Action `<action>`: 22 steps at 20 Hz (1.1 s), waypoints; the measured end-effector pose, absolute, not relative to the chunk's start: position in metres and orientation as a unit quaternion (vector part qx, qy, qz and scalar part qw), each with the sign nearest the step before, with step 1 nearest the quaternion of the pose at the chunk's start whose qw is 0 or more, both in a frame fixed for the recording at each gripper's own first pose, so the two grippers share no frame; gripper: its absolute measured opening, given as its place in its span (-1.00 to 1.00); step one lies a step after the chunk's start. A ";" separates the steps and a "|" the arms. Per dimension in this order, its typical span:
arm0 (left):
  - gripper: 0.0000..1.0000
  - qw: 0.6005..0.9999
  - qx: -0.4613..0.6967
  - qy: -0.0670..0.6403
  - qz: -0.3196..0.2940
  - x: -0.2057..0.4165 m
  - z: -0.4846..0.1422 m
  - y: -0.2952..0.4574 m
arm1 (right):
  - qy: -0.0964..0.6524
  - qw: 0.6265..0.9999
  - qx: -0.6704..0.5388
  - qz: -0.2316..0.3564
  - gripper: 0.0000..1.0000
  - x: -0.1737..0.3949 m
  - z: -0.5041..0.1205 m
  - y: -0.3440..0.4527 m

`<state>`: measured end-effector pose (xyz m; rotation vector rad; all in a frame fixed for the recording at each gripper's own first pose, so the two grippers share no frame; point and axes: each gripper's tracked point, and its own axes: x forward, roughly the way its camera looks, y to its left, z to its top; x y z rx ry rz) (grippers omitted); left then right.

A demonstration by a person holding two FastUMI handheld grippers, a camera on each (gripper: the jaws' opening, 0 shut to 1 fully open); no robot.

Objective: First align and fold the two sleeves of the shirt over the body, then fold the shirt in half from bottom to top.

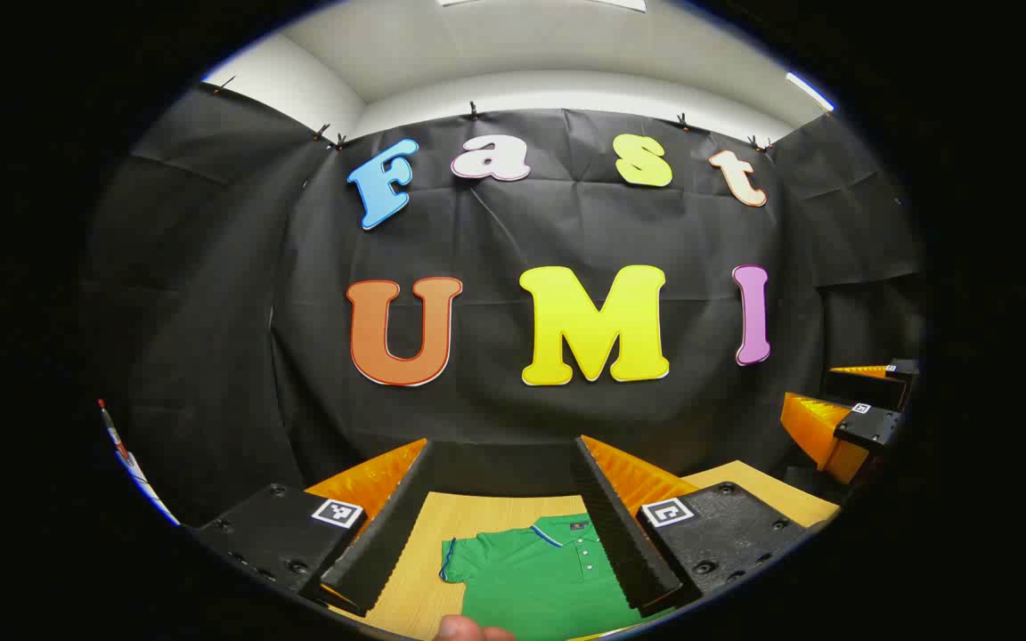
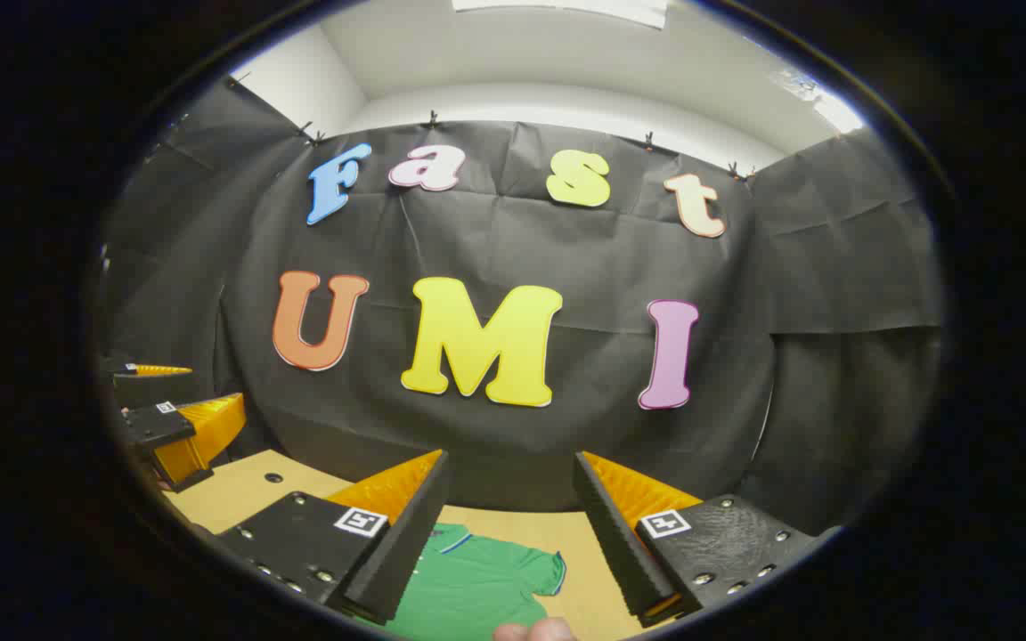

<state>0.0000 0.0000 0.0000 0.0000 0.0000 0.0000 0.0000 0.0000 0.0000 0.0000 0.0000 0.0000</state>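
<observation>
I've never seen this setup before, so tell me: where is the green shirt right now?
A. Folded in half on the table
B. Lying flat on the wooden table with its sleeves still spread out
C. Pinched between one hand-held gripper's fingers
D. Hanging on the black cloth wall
B: the green shirt lies flat on the wooden table, sleeves out, with both hand-held grippers open above it.

No readable wording, brand or number appears on anything in the booth. Small square black-and-white coded markers (image 1: 337,512) sit on the left claw (image 1: 502,525) and on the right claw (image 2: 513,525) (patterns, not text), with one more (image 1: 860,408) on the right claw seen at the edge of the left gripper view. A tiny chest emblem (image 1: 576,527) on the green shirt (image 1: 535,574) is too small to read.
</observation>
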 end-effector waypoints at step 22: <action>0.96 1.000 -0.001 0.022 0.006 0.018 -0.022 0.001 | 0.057 0.998 -0.015 0.033 0.75 0.041 -0.045 -0.006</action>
